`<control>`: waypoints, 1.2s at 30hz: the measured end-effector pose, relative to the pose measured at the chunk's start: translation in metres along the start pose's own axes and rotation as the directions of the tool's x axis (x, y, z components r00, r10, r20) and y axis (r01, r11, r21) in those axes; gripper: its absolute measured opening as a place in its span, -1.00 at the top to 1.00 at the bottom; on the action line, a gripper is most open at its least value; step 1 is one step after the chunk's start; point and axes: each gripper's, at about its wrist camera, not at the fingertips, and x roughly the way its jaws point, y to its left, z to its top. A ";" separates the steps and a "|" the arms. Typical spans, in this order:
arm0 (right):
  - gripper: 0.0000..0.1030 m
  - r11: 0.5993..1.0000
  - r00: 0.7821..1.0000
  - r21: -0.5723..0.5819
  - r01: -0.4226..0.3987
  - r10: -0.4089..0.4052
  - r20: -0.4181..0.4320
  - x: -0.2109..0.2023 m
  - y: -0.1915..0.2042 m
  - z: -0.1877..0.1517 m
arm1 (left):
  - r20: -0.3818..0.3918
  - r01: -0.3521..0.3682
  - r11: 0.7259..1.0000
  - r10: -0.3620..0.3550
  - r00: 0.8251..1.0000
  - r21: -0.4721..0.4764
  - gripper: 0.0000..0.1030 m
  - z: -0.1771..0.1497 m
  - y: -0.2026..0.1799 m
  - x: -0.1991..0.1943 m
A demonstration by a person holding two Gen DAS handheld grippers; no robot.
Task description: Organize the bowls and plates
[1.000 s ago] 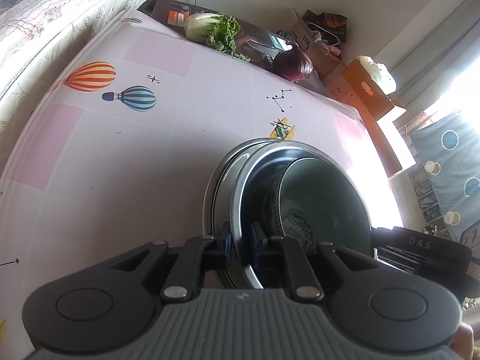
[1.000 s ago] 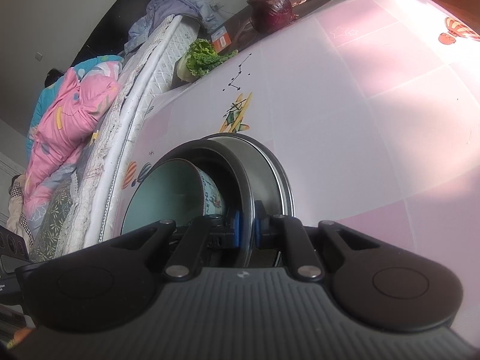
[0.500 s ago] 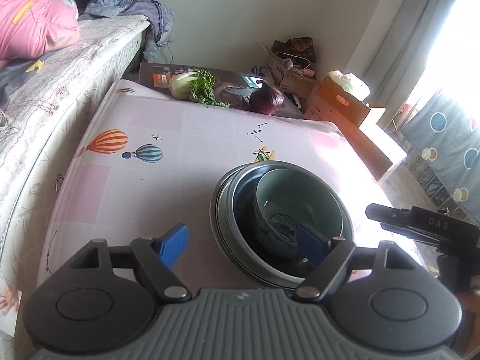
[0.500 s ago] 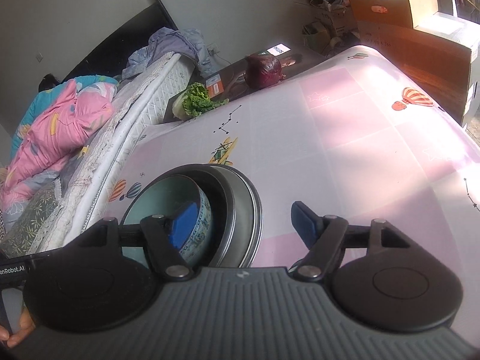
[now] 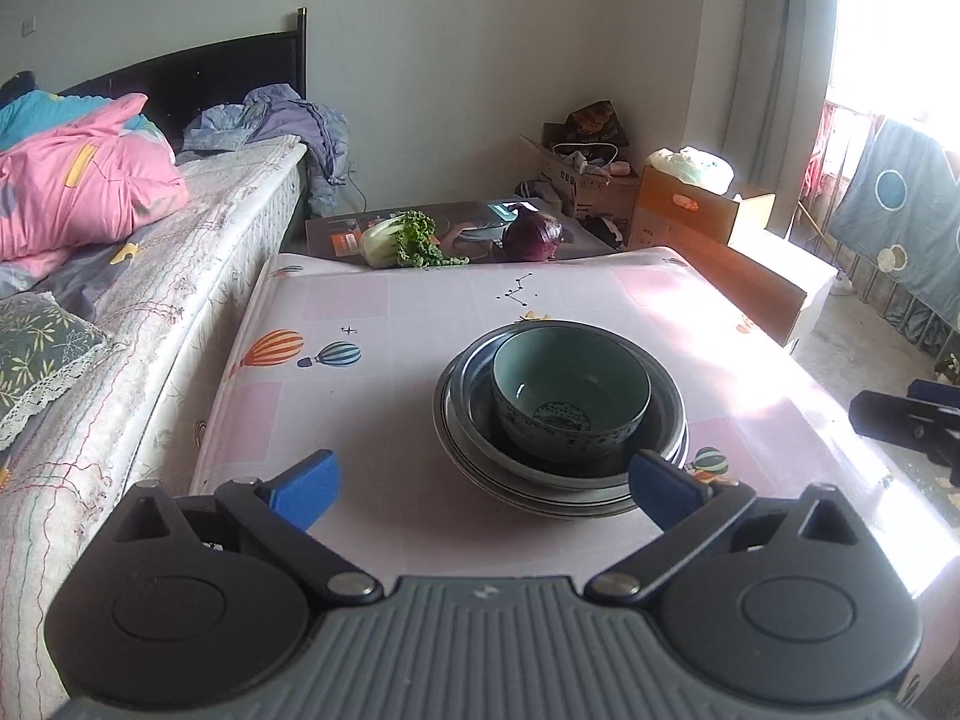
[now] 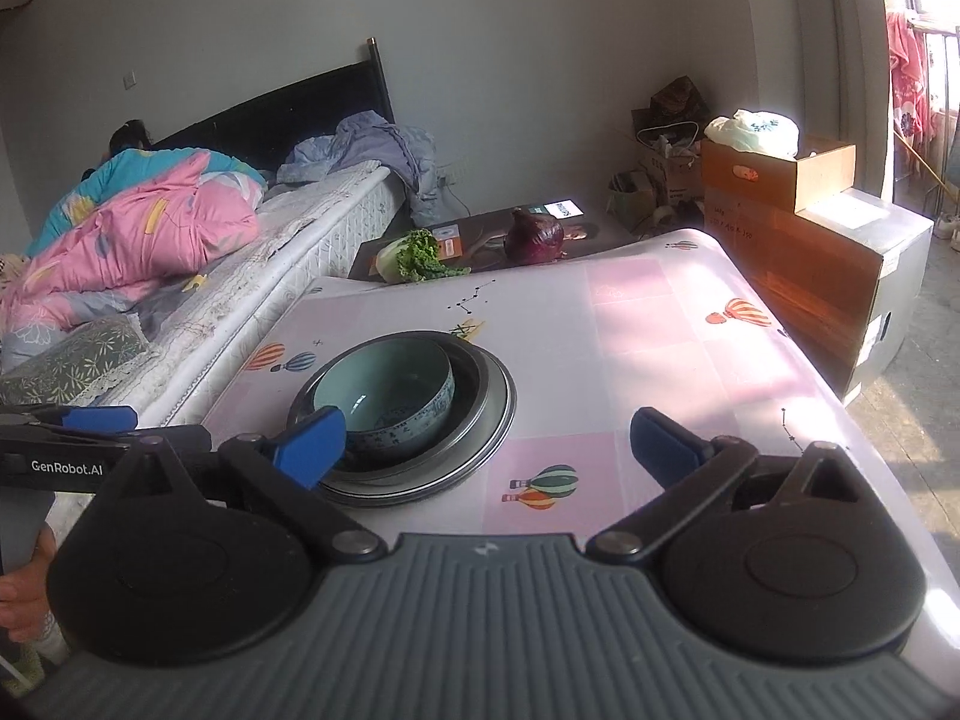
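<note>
Stack set down, both grippers clear

The teal bowl [image 5: 570, 399] sat nested mouth-up inside the metal plates [image 5: 561, 480], the stack resting on the table [image 5: 372, 408] toward its middle. Being round, the stack had no long axis; its openings faced straight up. I held the left gripper [image 5: 483, 483] spread wide and empty, just short of the stack, and the right gripper [image 6: 486, 441] equally wide beside it. I judged the sensible move was backing off level, without nudging a rim.

black left gripper [image 5: 486, 489], blue fingertips [image 5: 303, 489], silver screws
</note>
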 end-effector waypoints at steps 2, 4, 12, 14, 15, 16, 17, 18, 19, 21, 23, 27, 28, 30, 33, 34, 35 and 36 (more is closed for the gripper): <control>-0.97 0.998 0.999 -0.054 0.031 -0.030 0.020 -0.008 0.010 -0.002 | 0.029 -0.025 0.999 0.024 0.999 0.028 -1.00 -0.008 -0.009 -0.006; -0.97 0.995 0.998 -0.083 0.061 -0.058 0.039 -0.013 0.015 -0.004 | 0.035 -0.045 0.998 0.043 0.998 0.043 -1.00 -0.013 -0.018 -0.010; -0.98 0.988 0.991 -0.091 0.122 -0.116 0.072 -0.018 0.023 -0.006 | 0.092 -0.139 0.974 0.124 0.988 0.180 -1.00 -0.019 -0.038 -0.016; -0.97 0.992 0.995 -0.075 0.100 -0.097 0.034 -0.012 0.022 -0.006 | 0.051 -0.115 0.982 0.108 0.993 0.151 -1.00 -0.014 -0.035 -0.014; -0.98 0.994 0.996 -0.062 0.089 -0.089 0.014 -0.007 0.022 -0.007 | 0.027 -0.099 0.986 0.096 0.995 0.131 -1.00 -0.012 -0.031 -0.011; -0.98 0.996 0.997 -0.045 0.083 -0.083 -0.007 -0.003 0.022 -0.008 | 0.002 -0.090 0.990 0.091 0.996 0.112 -1.00 -0.011 -0.029 -0.008; -0.98 0.997 0.996 -0.026 0.078 -0.079 -0.028 0.003 0.021 -0.009 | -0.020 -0.089 0.991 0.091 0.996 0.099 -1.00 -0.010 -0.026 -0.005; -0.98 0.997 0.996 -0.007 0.074 -0.075 -0.051 0.008 0.020 -0.010 | -0.044 -0.090 0.992 0.094 0.995 0.089 -1.00 -0.009 -0.024 -0.001; -0.98 0.998 0.995 0.010 0.069 -0.069 -0.070 0.014 0.020 -0.011 | -0.064 -0.098 0.992 0.104 0.993 0.082 -1.00 -0.009 -0.021 0.002; -0.98 0.998 0.993 0.032 0.057 -0.053 -0.102 0.022 0.019 -0.013 | -0.118 -0.125 0.990 0.133 0.984 0.069 -1.00 -0.009 -0.016 0.011; -0.98 0.997 0.990 0.040 0.062 -0.057 -0.131 0.033 0.021 -0.015 | -0.163 -0.144 0.988 0.152 0.975 0.060 -1.00 -0.009 -0.013 0.019; -0.98 0.997 0.986 0.058 0.048 -0.038 -0.163 0.050 0.026 -0.016 | -0.186 -0.150 0.988 0.151 0.971 0.023 -1.00 -0.006 -0.006 0.022; -0.98 0.997 0.985 0.061 0.045 -0.034 -0.169 0.053 0.026 -0.016 | -0.183 -0.150 0.989 0.150 0.972 0.015 -1.00 -0.004 -0.005 0.022; -0.97 0.997 0.984 0.061 0.039 -0.027 -0.176 0.058 0.029 -0.015 | -0.179 -0.147 0.989 0.146 0.973 0.006 -1.00 0.000 -0.006 0.021; -0.98 0.997 0.984 0.061 0.037 -0.026 -0.176 0.063 0.031 -0.012 | -0.174 -0.146 0.989 0.143 0.974 -0.002 -1.00 0.005 -0.008 0.021; -0.98 0.998 0.984 0.058 0.036 -0.026 -0.174 0.064 0.031 -0.012 | -0.174 -0.146 0.989 0.143 0.974 -0.005 -1.00 0.007 -0.009 0.022; -0.98 0.998 0.985 0.055 0.036 -0.026 -0.173 0.065 0.033 -0.011 | -0.174 -0.146 0.989 0.143 0.974 -0.007 -1.00 0.008 -0.009 0.022; -0.98 0.998 0.985 0.053 0.035 -0.025 -0.171 0.065 0.033 -0.010 | -0.175 -0.146 0.989 0.142 0.974 -0.010 -1.00 0.010 -0.010 0.023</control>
